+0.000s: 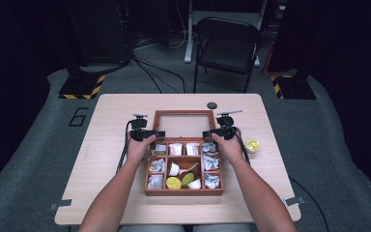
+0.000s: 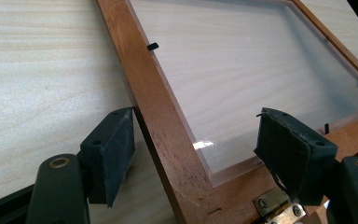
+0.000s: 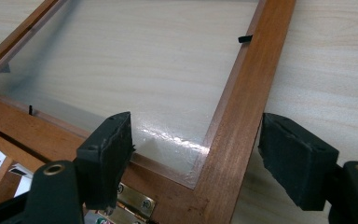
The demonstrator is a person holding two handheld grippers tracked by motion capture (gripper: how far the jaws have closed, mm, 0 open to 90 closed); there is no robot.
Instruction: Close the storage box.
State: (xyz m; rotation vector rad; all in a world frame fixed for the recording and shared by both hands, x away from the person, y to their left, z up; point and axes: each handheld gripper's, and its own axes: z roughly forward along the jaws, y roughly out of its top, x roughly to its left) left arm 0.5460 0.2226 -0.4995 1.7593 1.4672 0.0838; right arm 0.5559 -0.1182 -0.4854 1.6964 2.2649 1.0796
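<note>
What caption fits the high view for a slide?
Two hand-held grippers, left gripper and right gripper, straddle the side rails of the open wooden box's glass-paned lid on the light wooden table.

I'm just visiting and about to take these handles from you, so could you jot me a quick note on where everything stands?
Left gripper: open, jaws either side of the lid's left rail.
Right gripper: open, jaws either side of the right rail.
Box: mid-table, lid swung open and lying back; compartments hold packets and small cups.
One yellow cup sits on the table to the right of the box.
Done: lid open.
Left, probably: close the jaws and shut the lid.
</note>
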